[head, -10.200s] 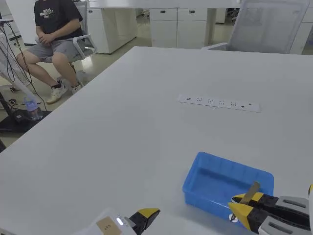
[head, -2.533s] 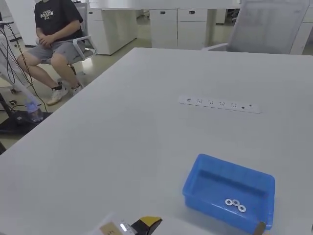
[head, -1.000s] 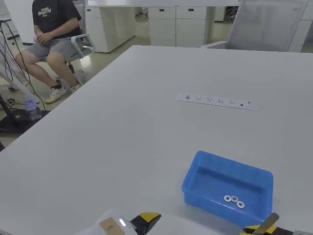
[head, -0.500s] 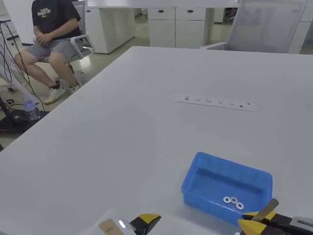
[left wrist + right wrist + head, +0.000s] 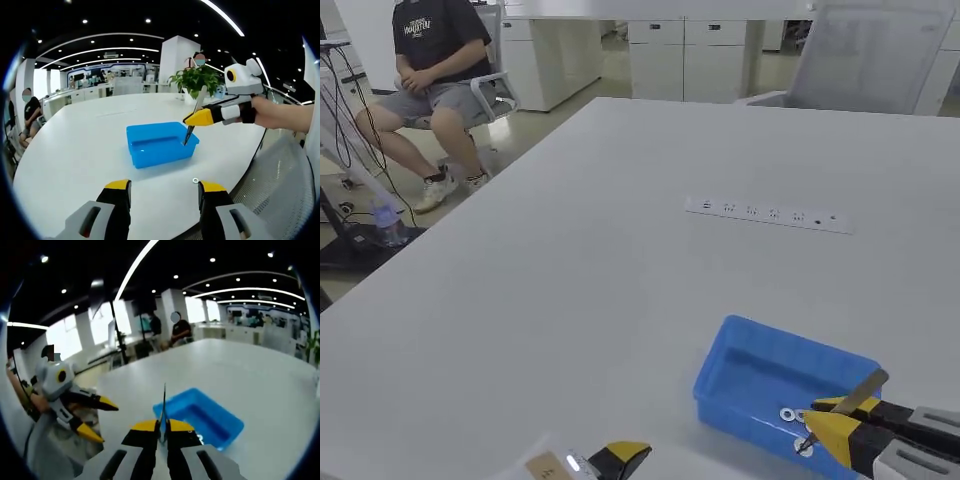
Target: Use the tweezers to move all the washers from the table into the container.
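Hanging over the near corner of the bin [image 5: 720, 395], the right gripper [image 5: 817, 418] had its jaws pinched shut on the tweezers [image 5: 865, 390], whose thin points dipped inside the blue walls. In the right gripper view the two yellow jaws [image 5: 161, 426] met on the tweezers [image 5: 164, 402] with no gap, and the bin [image 5: 225, 432] lay just beyond them. On the bin floor sat a small cluster of washers [image 5: 792, 413], lying flat and close together. One more washer [image 5: 805, 449] showed right at the tweezer points; whether it was gripped or resting on the floor could not be told.

The left gripper [image 5: 162, 192] was well apart from the bin [image 5: 160, 155], its jaws spread wide and holding nothing. Its own view showed the right gripper [image 5: 192, 118] poised above the bin's far right corner, tweezers [image 5: 188, 134] slanting down into it. A stray washer [image 5: 195, 180] lay on the table [image 5: 570, 280] outside the bin, near its front wall. In the head view the left gripper [image 5: 625, 455] showed at the bottom edge, left of the bin.
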Action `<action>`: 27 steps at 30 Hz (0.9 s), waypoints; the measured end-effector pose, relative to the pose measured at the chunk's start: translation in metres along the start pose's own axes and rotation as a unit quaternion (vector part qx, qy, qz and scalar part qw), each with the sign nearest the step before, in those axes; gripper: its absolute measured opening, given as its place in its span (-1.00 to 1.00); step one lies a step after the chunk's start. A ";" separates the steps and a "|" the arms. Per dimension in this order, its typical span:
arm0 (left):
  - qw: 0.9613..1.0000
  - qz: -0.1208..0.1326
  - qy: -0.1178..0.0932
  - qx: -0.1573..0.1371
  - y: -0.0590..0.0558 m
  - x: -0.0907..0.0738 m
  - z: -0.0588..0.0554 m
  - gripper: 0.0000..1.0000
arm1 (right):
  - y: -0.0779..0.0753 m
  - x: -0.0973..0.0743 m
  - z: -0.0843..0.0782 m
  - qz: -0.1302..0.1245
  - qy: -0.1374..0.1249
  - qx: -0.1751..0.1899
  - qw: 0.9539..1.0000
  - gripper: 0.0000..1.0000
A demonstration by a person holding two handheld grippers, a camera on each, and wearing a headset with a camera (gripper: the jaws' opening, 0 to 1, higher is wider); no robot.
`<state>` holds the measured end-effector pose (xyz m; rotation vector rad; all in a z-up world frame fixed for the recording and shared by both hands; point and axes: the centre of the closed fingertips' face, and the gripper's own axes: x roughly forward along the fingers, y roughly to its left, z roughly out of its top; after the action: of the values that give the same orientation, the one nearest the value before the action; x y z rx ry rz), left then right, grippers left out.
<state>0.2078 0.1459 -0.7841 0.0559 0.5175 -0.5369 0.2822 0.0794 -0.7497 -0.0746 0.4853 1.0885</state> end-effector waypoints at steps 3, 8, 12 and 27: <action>1.000 -0.001 0.000 0.000 0.000 0.000 0.000 0.06 | -0.001 0.003 0.005 -0.002 -0.005 0.000 1.000 -0.94; 1.000 -0.001 0.001 0.000 -0.001 0.000 0.000 0.05 | -0.005 0.009 0.010 -0.002 -0.005 -0.004 1.000 -0.94; 1.000 0.000 0.000 -0.001 0.000 0.000 0.000 0.05 | -0.013 0.015 0.011 -0.005 -0.002 -0.006 1.000 -0.94; 1.000 0.001 0.004 0.000 0.000 0.000 -0.001 0.03 | -0.037 0.036 0.005 -0.013 0.018 -0.006 1.000 -0.94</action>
<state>0.2076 0.1460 -0.7849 0.0585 0.5249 -0.5344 0.3296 0.0935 -0.7668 -0.1116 0.5090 1.0661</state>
